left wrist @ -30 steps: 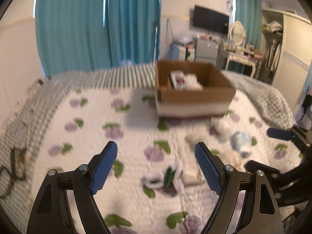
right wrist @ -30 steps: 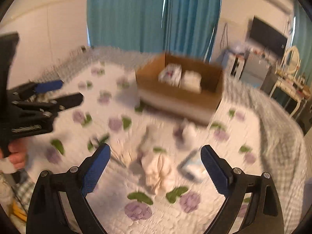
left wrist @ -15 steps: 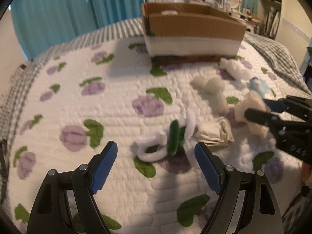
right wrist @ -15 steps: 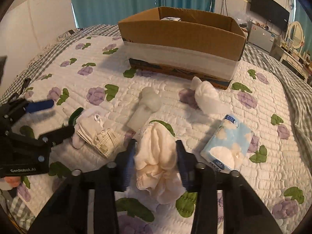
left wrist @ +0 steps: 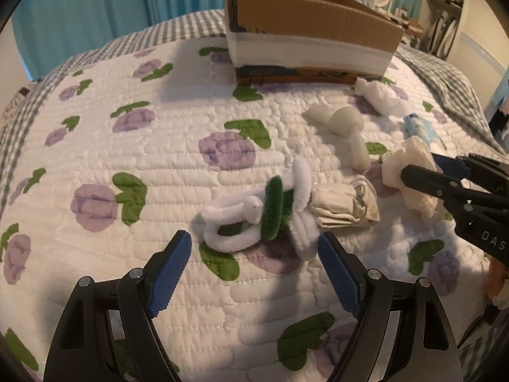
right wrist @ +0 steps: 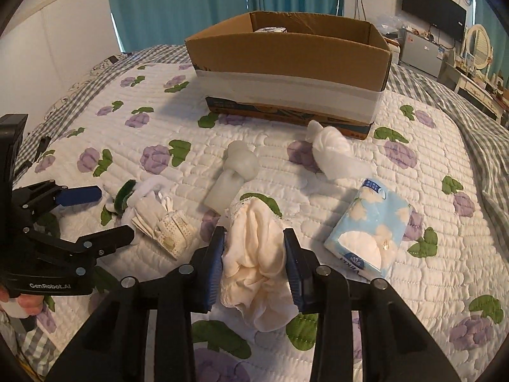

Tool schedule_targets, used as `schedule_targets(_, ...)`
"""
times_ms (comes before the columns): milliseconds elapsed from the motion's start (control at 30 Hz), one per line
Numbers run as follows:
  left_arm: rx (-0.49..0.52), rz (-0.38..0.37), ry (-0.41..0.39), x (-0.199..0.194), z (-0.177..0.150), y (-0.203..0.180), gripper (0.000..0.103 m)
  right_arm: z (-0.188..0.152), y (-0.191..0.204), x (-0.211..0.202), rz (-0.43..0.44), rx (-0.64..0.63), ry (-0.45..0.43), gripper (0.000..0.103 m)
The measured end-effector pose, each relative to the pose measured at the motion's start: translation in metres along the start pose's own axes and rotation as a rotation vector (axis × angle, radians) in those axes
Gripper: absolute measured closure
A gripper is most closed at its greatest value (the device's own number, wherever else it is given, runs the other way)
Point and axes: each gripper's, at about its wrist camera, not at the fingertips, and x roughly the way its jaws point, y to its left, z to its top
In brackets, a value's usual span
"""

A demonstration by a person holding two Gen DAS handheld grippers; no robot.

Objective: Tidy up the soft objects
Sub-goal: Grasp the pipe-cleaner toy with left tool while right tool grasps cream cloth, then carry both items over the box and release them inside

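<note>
Two claws at work near the cardboard box (right wrist: 286, 73): one gripping, one wide open.
The right claw (right wrist: 254, 264) pinches the cream cloth bundle (right wrist: 257, 254) lying on the bed in front of the box: light, limp, best taken mid-bunch. The left claw (left wrist: 254, 267), gaping, hovers before the white-and-green fuzzy loops (left wrist: 257, 213). "GenRobot.AI" reads on its body.

Cream cloth (right wrist: 254, 254) – crumpled, pinched btwn blue pads, well in front of cardboard box (right wrist: 286, 73). White/green fuzzy loops (left wrist: 257, 216) & folded socks (left wrist: 345, 203) lie front-left of box; tissue pack (right wrist: 370, 232) front-right; white knotted bundle (right wrist: 334, 156) just beside box.
</note>
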Motion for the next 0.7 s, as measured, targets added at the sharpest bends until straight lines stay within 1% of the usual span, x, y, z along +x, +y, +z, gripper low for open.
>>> schedule_targets(100, 0.009, 0.012, 0.035, 0.013, 0.002, -0.003, 0.022, 0.0, -0.001, 0.002, -0.003, 0.006, 0.008, 0.067)
schedule_targets(167, 0.002, 0.01, 0.035, 0.018, 0.005, -0.002, 0.023, 0.0, -0.001, 0.004, -0.004, 0.008, 0.013, 0.067)
schedule_targets(200, -0.003, -0.002, 0.03, 0.02, 0.007, -0.002, 0.031, 0.0, -0.001, 0.004, -0.003, 0.008, 0.015, 0.067)
schedule_targets(233, -0.004, -0.012, 0.028, 0.02, 0.007, -0.002, 0.036, 0.0, -0.001, 0.004, -0.004, 0.008, 0.015, 0.067)
schedule_targets(267, -0.004, -0.017, 0.027, 0.02, 0.007, -0.002, 0.037, 0.0, 0.0, 0.004, -0.005, 0.007, 0.015, 0.067)
schedule_targets(367, 0.004, -0.03, 0.015, 0.016, 0.004, -0.001, 0.046, -0.002, 0.0, 0.004, -0.005, 0.006, 0.01, 0.067)
schedule_targets(433, 0.006, -0.03, 0.006, 0.011, 0.003, -0.001, 0.046, -0.003, 0.0, 0.002, -0.004, 0.006, 0.005, 0.068)
schedule_targets(500, 0.011, -0.02, -0.011, 0.003, 0.0, -0.002, 0.05, -0.005, 0.0, -0.001, -0.002, 0.008, 0.0, 0.073)
schedule_targets(633, -0.006, -0.031, -0.033, -0.014, -0.002, -0.002, 0.05, -0.006, 0.005, -0.014, -0.009, -0.004, -0.027, 0.077)
schedule_targets(700, -0.014, -0.02, -0.053, -0.024, -0.004, -0.001, 0.05, -0.008, 0.006, -0.023, -0.007, -0.008, -0.047, 0.079)
